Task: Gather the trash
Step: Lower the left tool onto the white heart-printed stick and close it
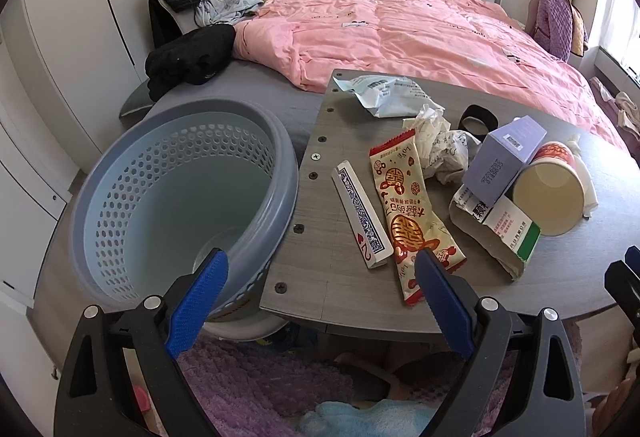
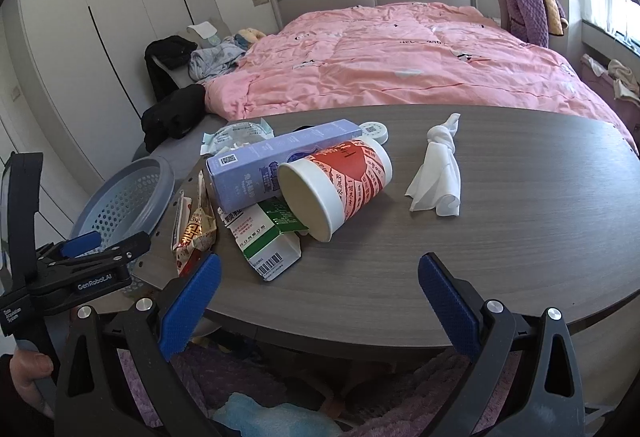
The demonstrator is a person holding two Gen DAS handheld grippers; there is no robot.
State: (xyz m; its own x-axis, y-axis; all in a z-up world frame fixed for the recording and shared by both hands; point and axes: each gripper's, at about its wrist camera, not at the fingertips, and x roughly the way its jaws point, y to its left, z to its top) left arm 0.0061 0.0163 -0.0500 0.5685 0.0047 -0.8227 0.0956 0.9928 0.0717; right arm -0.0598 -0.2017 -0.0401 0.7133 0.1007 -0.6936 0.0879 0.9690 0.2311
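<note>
Trash lies on a grey wooden table: a red-and-cream snack wrapper, a playing-card box, crumpled tissue, a torn pale-blue pouch, a purple carton, a tipped paper cup and a green-and-white medicine box. A blue perforated bin stands left of the table. My left gripper is open and empty, above the table's near-left corner. My right gripper is open and empty, short of the cup, the carton and the medicine box. A knotted white tissue lies right of the cup.
A bed with a pink duvet lies behind the table, with dark clothes at its left. White wardrobes line the left wall. A purple rug is under the table. A white lid and a black ring sit behind the trash.
</note>
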